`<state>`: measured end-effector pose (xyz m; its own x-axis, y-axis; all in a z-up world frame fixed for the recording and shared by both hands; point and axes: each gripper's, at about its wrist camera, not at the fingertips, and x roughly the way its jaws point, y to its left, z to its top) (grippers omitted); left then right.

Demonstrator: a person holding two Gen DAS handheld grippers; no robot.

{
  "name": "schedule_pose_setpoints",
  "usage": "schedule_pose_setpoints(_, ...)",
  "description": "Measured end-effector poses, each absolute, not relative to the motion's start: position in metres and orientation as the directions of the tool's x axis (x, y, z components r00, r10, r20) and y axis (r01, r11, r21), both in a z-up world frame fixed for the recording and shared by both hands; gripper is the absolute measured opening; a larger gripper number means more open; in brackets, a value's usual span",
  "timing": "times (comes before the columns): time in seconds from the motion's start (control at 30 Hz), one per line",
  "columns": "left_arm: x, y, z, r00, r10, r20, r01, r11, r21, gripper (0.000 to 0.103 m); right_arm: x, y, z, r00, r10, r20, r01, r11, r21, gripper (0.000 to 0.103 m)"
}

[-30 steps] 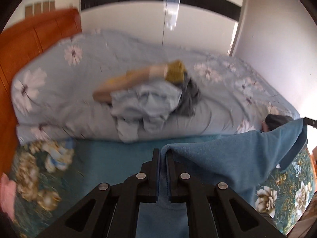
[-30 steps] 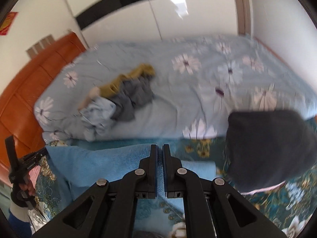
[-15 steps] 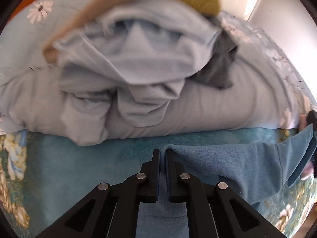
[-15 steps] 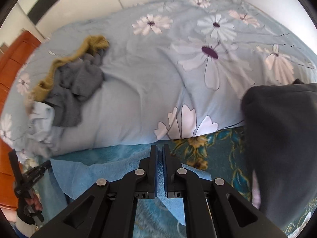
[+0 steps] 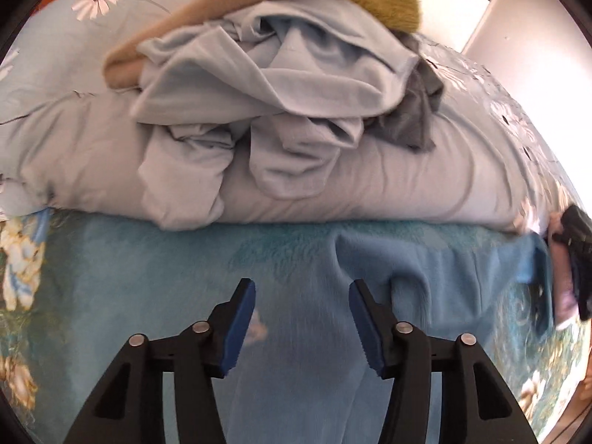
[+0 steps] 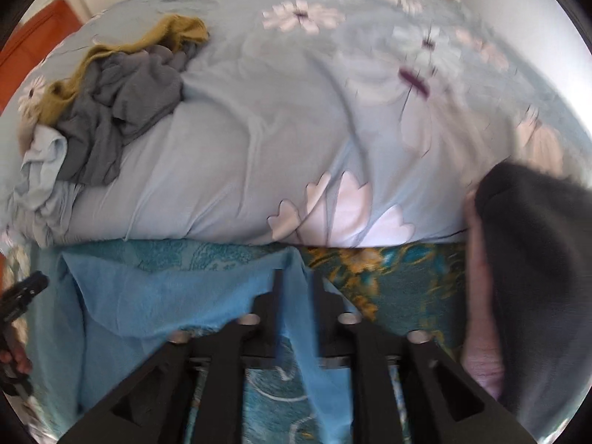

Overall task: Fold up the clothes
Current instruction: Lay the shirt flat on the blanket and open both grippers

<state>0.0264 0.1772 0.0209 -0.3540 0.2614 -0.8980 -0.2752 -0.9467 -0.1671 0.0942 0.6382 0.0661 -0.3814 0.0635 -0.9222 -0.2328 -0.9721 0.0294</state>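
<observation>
Blue garment [image 5: 436, 281] lies stretched sideways along the duvet [image 5: 407, 185] edge.

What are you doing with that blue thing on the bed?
A person is folding clothes with a gripper in each hand. A blue garment lies spread on the teal flowered blanket. The left gripper is opening, its pads clear of the cloth. The right gripper is opening too, with a strip of the blue garment between its fingers. Behind, a pile of unfolded clothes waits on the pale flowered duvet.
</observation>
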Motion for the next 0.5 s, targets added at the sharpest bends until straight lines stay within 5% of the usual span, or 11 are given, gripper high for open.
schedule_pose_setpoints(0.07, 0.048, 0.175, 0.025, -0.364, 0.255, -0.896, -0.28, -0.947, -0.156, 0.061, 0.105, 0.624, 0.079, -0.423, 0.08, -0.902, -0.188, -0.982, 0.001, 0.034)
schedule_pose_setpoints(0.3, 0.092, 0.207, -0.012, -0.262, 0.214, -0.941, -0.371, -0.923, -0.106, 0.062, 0.1, 0.499, 0.04, -0.327, -0.194, -0.925, 0.261, -0.959, 0.109, 0.036)
schedule_pose_setpoints(0.5, 0.103, 0.214, -0.027, -0.296, 0.09, -0.951, -0.412, -0.91, 0.042, 0.062, 0.092, 0.444, 0.004, -0.275, -0.18, -0.944, 0.462, -0.886, 0.034, 0.045)
